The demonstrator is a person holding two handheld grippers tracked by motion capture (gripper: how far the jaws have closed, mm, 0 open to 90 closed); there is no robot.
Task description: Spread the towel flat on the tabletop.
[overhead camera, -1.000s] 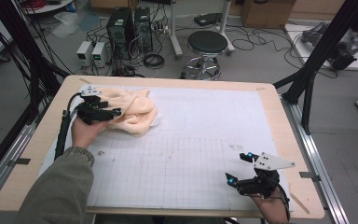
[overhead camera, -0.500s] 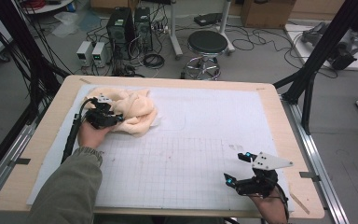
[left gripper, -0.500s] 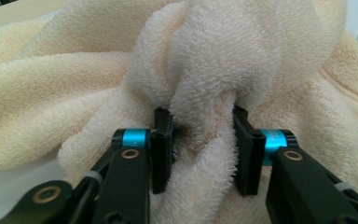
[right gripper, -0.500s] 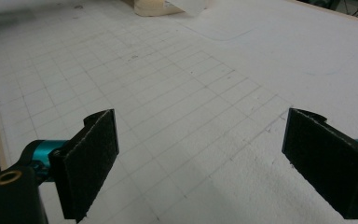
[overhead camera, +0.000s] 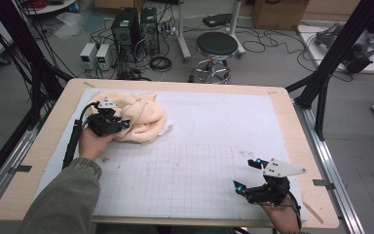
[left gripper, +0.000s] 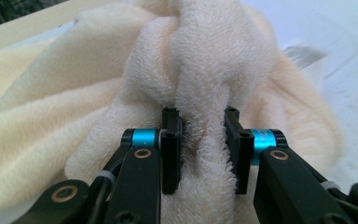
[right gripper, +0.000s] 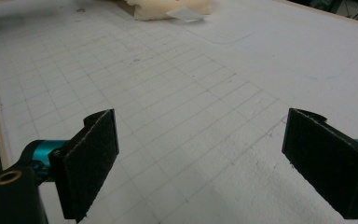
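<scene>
Left gripper (overhead camera: pixel 121 125) sits at the near-left edge of the towel (overhead camera: pixel 139 114), which lies bunched in a cream heap at the far-left of the tabletop (overhead camera: pixel 39 156), on the white grid mat (overhead camera: pixel 199 161). In the left gripper view the gripper (left gripper: pixel 200 140) has a thick ridge of towel (left gripper: pixel 205 70) pinched between its pads (left gripper: pixel 170 149); jaws have just been closing & now press into the terry from both sides, so it's clamped on the fold. Cloth bulges up above the jaws & spills off to both sides. Left hand (overhead camera: pixel 95 144) wraps the gripper body from behind, olive sleeve (overhead camera: pixel 63 200) coming in from the bottom-left, black cable (overhead camera: pixel 73 141) trailing along the mat's left side.

Right gripper (overhead camera: pixel 248 176) is well apart from the towel, at the near-right of the mat, w/ its grey plate (overhead camera: pixel 282 168) on top & the right hand (overhead camera: pixel 282 219) under it at the tabletop's front edge. Right gripper view: gripper (right gripper: pixel 200 158) jaws stand wide apart, nothing between them but bare grid mat (right gripper: pixel 186 107); pads (right gripper: pixel 91 161) hang just above it. Towel (right gripper: pixel 168 8) shows far off at the top of that view, w/ a small white tag (right gripper: pixel 182 14) at its near edge.

Beyond the tabletop: a black stool (overhead camera: pixel 216 46), PC towers (overhead camera: pixel 136 24) & loose cables on the floor
</scene>
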